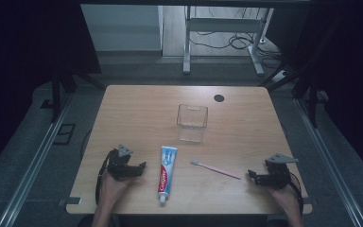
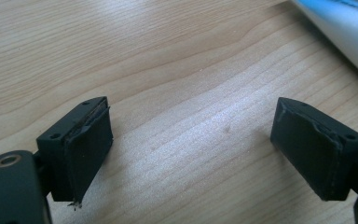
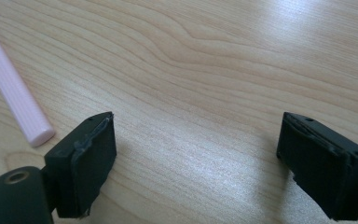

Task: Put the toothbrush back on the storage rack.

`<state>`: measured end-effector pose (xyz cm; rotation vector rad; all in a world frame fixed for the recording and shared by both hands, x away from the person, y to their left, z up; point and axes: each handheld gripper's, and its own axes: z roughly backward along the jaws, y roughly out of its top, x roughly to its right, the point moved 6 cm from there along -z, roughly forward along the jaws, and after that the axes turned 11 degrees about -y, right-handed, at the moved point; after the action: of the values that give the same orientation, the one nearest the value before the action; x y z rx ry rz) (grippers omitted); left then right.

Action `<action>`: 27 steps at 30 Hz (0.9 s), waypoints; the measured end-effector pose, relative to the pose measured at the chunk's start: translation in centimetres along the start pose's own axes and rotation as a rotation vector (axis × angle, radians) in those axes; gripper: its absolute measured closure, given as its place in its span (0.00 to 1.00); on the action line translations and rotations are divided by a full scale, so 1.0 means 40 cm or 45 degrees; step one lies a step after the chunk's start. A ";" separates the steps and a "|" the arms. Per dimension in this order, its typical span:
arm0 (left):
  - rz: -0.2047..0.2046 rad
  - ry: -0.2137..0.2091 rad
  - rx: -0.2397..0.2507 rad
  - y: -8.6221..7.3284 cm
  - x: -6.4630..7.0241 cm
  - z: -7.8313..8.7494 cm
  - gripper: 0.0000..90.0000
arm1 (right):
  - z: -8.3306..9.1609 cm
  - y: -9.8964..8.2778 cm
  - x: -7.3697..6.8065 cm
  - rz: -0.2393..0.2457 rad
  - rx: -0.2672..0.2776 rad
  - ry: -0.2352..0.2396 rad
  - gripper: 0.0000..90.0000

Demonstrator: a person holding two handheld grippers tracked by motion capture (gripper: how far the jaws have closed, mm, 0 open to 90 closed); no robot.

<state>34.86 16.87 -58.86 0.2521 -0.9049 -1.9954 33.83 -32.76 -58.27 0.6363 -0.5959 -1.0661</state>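
Both grippers are resting wide and empty on the counter, with the pick-up not yet begun.

The left gripper point(image 1: 139, 166) is sitting just left of the toothpaste point(image 1: 166, 174), whose tube is lying lengthwise near the front edge; the right gripper point(image 1: 251, 174) is pointing at the handle end of the pink toothbrush point(image 1: 217, 168), which is lying just beside it. A clear cup point(image 1: 192, 123) is standing upright farther back on the counter point(image 1: 137, 113). Judging by the layout, the next move is calling for one gripper to slide forward and straddle its item before closing.
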 end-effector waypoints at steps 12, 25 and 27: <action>0.010 0.009 0.005 -0.001 0.001 0.001 0.14 | 0.001 -0.001 -0.001 0.000 -0.004 0.002 0.11; 0.011 0.009 0.006 -0.001 0.001 0.001 0.15 | 0.005 0.004 -0.004 -0.004 -0.036 0.007 0.15; 0.011 0.009 0.006 -0.001 0.001 0.001 0.15 | 0.007 0.005 -0.003 -0.018 -0.043 0.024 0.15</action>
<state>34.80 16.87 -58.85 0.2574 -0.9047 -1.9838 33.71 -32.63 -57.97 0.6211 -0.5569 -1.0802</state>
